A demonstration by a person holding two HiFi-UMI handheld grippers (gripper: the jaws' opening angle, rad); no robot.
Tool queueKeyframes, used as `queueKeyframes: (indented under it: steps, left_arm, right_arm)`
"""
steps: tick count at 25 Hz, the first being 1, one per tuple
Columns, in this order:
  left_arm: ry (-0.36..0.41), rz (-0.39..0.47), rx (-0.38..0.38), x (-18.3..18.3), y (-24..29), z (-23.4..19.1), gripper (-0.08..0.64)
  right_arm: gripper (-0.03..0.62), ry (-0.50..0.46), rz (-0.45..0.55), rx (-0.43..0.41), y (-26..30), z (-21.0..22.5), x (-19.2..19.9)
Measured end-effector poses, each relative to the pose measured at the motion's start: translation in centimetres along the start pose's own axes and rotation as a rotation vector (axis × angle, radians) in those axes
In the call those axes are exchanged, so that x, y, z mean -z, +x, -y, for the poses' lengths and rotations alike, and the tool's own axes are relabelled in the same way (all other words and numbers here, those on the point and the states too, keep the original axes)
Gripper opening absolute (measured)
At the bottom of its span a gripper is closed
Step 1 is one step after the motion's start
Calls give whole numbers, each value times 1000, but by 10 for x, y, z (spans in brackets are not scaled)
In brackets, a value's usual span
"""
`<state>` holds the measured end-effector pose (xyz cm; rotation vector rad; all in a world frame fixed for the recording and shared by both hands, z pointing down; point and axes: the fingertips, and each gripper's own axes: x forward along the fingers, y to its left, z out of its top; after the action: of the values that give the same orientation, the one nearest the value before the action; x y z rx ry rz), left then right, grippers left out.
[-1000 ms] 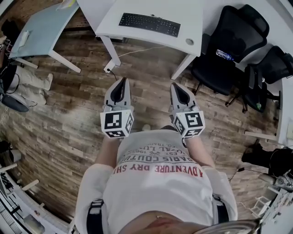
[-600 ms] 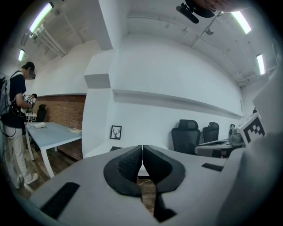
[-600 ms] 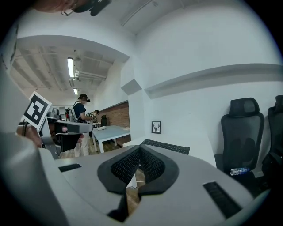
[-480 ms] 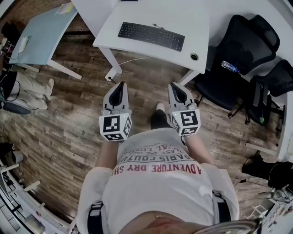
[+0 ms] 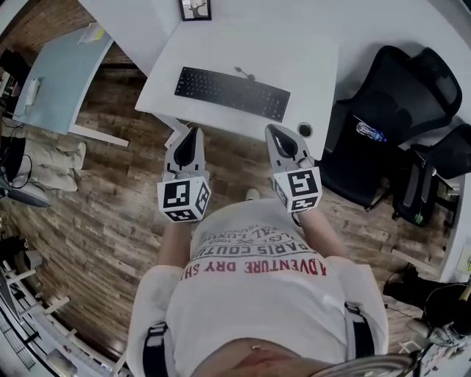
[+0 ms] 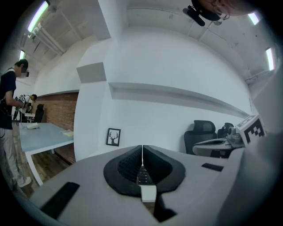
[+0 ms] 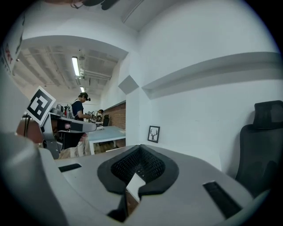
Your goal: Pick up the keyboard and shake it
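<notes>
The white desk [image 5: 294,51] fills the upper centre of the head view, with a pale blue table [image 5: 62,77] at upper left and black office chairs [image 5: 397,88] at right. The keyboard [image 5: 232,93] lies flat on the desk, ahead of both tools and apart from them. The left gripper [image 5: 190,135] and the right gripper [image 5: 274,131] sit just below the desk's near edge, each with its jaws pressed together on nothing.

If the jaws arrive closed like this, the tips would likely shove the keyboard towards the wall rather than take it. What seems to be a cable at its far edge could snag a shake.

Counted: one desk, one blue table, two chairs, one keyboard, two grippers, one framed picture [image 5: 196,9].
</notes>
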<state>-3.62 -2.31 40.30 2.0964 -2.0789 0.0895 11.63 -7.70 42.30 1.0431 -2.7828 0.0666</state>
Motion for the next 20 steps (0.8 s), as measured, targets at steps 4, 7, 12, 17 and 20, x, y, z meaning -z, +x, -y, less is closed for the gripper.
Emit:
queueKeyframes:
  steps: [4,7,12,17,20]
  left_arm:
    - [-12,-47,10,12,51,-4,28]
    - [-4,-100,37,26,84,-9,28]
    - [0,-134,105,34,132,-22,28]
    - [-11,-189,213,40,185,-48,28]
    - [-43,-238,277,47,212,-69,28]
  right_arm:
    - [17,41,-38,23,29,41,15]
    - [17,79,-64,56,47,65,28]
    - [17,121,-93,142,68,94,41]
    - [17,162,-129,263,95,114,53]
    - [17,209,-158,322,112,119,63]
